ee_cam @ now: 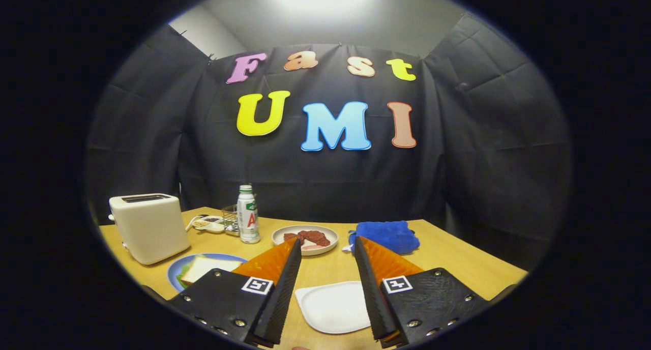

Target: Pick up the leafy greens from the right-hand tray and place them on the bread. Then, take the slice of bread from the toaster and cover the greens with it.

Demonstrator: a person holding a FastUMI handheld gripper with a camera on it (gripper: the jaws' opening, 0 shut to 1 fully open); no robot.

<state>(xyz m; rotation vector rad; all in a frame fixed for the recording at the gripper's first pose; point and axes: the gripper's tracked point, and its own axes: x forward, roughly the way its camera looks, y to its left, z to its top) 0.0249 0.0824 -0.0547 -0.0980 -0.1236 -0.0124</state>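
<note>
Lower left of frame, bread (209, 266) tops greens (184, 272) on the plate (175, 276) beside the toaster (149, 227); hand-held gripper (327, 256) wide open, empty, over the white tray (333, 305); bread's light, soft, crumbly: pinch edges gently.

Greens (183, 280) mostly hidden under bread (209, 266) (left finger overlaps)

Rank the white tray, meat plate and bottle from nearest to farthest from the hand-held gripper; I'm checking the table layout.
From the hand-held gripper, fingers open:
1. White tray, between the fingers.
2. Meat plate, just beyond the fingertips.
3. Bottle, farther back, beside the toaster.
</note>
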